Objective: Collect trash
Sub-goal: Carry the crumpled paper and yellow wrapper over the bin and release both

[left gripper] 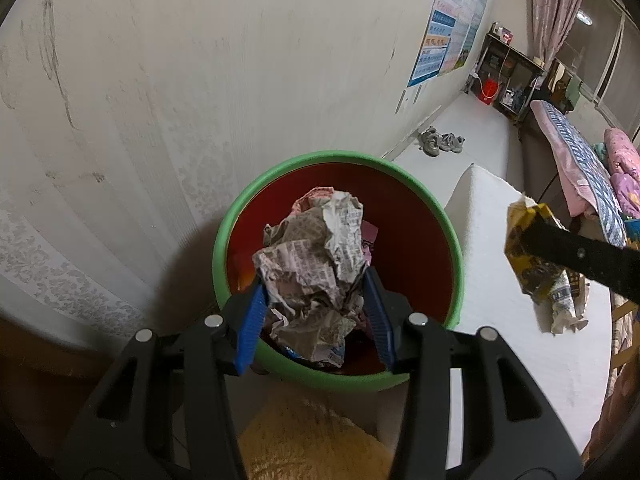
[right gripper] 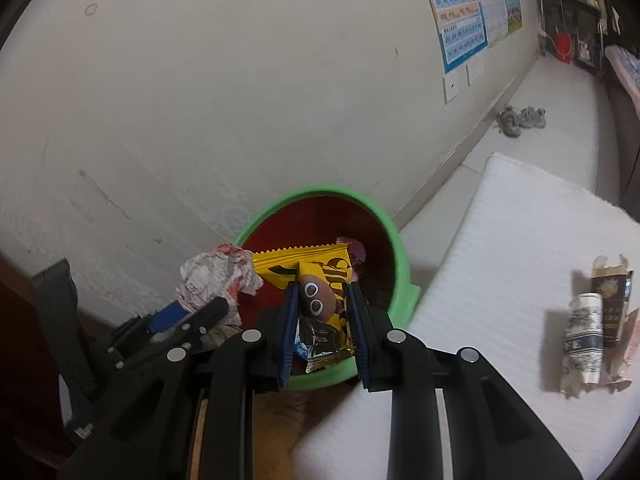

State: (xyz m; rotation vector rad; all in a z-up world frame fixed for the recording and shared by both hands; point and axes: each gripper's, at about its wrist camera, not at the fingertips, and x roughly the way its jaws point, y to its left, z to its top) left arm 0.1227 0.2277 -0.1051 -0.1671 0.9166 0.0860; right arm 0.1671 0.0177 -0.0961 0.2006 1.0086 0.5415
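Left wrist, shoes by wall

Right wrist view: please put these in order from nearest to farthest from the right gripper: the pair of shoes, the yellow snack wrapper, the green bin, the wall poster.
1. yellow snack wrapper, clamped in the right gripper.
2. green bin, just beyond and below the fingers.
3. pair of shoes, on the floor by the wall, far right.
4. wall poster, upper right; about as far as the shoes, hard to call.

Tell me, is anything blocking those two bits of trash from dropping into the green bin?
Nothing visible. The crumpled newspaper in the left gripper and the yellow snack wrapper in the right gripper are over the open green bin.
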